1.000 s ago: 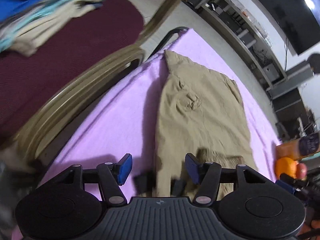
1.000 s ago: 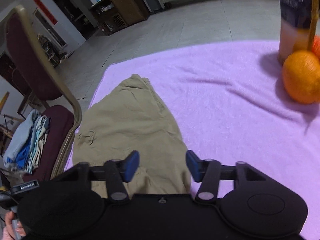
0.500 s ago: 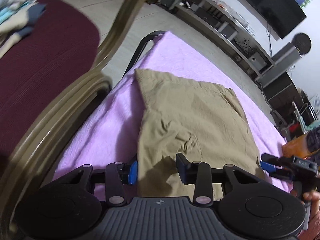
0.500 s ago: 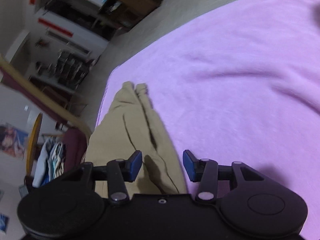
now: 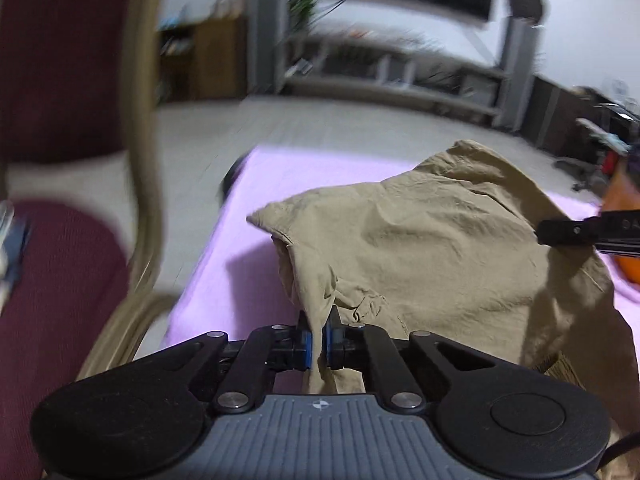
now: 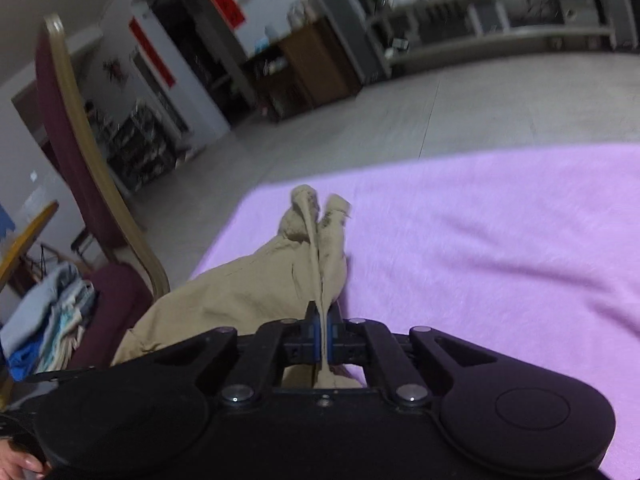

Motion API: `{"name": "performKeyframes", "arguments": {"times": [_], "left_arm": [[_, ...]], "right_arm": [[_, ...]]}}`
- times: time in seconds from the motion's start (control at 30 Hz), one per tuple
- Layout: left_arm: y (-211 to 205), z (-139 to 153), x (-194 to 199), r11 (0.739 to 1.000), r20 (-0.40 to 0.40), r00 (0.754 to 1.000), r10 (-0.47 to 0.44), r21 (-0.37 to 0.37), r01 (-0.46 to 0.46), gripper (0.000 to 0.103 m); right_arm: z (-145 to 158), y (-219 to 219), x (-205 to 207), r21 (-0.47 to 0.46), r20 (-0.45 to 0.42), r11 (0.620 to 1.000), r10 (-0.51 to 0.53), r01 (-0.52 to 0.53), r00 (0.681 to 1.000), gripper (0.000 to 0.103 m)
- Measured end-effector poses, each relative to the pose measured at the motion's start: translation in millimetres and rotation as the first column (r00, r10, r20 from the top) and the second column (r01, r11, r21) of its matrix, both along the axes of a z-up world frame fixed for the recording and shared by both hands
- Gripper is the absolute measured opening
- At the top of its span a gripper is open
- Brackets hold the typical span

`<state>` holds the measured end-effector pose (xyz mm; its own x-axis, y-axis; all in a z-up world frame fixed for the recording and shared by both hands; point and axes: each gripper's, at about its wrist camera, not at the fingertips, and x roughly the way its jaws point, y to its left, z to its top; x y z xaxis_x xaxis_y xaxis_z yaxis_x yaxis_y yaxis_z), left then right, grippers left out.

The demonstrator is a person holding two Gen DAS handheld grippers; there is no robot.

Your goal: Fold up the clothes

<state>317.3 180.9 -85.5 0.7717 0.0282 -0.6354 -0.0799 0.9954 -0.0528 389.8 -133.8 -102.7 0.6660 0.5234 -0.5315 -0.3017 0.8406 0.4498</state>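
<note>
Chair (image 5: 60, 280) occupies the 9 o'clock side of the left wrist view: maroon seat and back, tan frame, heavily blurred. In the right wrist view the same chair's seat carries a heap of folded clothes (image 6: 48, 320) in pale blue, white and bright blue at about 8 o'clock (the only thing here that holds other items; no bins or baskets visible).

Left gripper (image 5: 317, 340) sits at 6 o'clock of its own view, its blue pads pressed together on a bunched edge of the khaki garment (image 5: 440, 248). Cloth rises in a ridge from the pinch toward 12 o'clock, then spreads wrinkled toward 2 o'clock over the purple cloth (image 5: 248, 264) covering the table. Garment appears partly lifted off the cover near the pinch; a dark shadow lies beneath it at 10 o'clock of the gripper.

Right gripper (image 6: 321, 336), also at 6 o'clock of its view, is clamped on a thin vertical fold of the same garment (image 6: 248, 292). From there the fabric runs to 12 o'clock and ends in two small bunched tips; the rest drapes toward 8 o'clock, near the chair.

At 3 o'clock of the left wrist view, a black finger of the right gripper (image 5: 576, 232) touches the garment's far edge, with an orange object (image 5: 628, 260) behind it, blurred.
</note>
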Motion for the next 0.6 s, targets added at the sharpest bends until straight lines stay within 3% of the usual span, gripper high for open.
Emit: {"name": "performKeyframes", "arguments": {"times": [0.07,0.13,0.17,0.23,0.27,0.37,0.4,0.43,0.6], "left_arm": [[-12,8,12,0.999,0.030,0.999,-0.039,0.001,0.039,0.007],[-22,10,31,0.999,0.017,0.999,-0.045,-0.004,0.045,0.025],[-24,7,42,1.000,-0.028,0.999,-0.028,0.004,0.028,0.030],[-24,5,54,1.000,-0.097,0.995,0.020,0.017,-0.018,0.032],[-21,7,54,0.999,-0.117,0.992,0.047,0.018,-0.045,0.033],[3,23,13,0.994,-0.075,0.996,0.038,-0.098,-0.045,0.043],[10,27,-4,0.993,-0.074,0.996,0.041,-0.108,-0.048,0.045],[16,31,-22,0.992,-0.073,0.996,0.044,-0.118,-0.052,0.046],[34,27,-114,0.973,-0.143,0.987,0.077,-0.205,-0.105,0.065]], "right_arm": [[16,-18,-20,-0.003,0.071,0.998,-0.057,0.057,0.996,0.003],[21,-32,-31,-0.037,0.114,0.990,-0.132,0.137,0.985,0.003],[18,-39,-29,-0.061,0.090,0.982,-0.170,0.176,0.981,0.005],[7,-54,-18,-0.107,-0.014,0.964,-0.247,0.244,0.969,0.030],[2,-64,-15,-0.102,-0.077,0.959,-0.272,0.264,0.959,0.033],[2,-100,-30,0.031,-0.209,0.958,-0.274,0.287,0.939,0.046],[3,-111,-40,0.086,-0.250,0.951,-0.268,0.297,0.930,0.053],[3,-118,-50,0.128,-0.286,0.946,-0.251,0.297,0.925,0.053],[2,-134,-113,0.173,-0.377,0.949,-0.183,0.263,0.908,0.060]]}}
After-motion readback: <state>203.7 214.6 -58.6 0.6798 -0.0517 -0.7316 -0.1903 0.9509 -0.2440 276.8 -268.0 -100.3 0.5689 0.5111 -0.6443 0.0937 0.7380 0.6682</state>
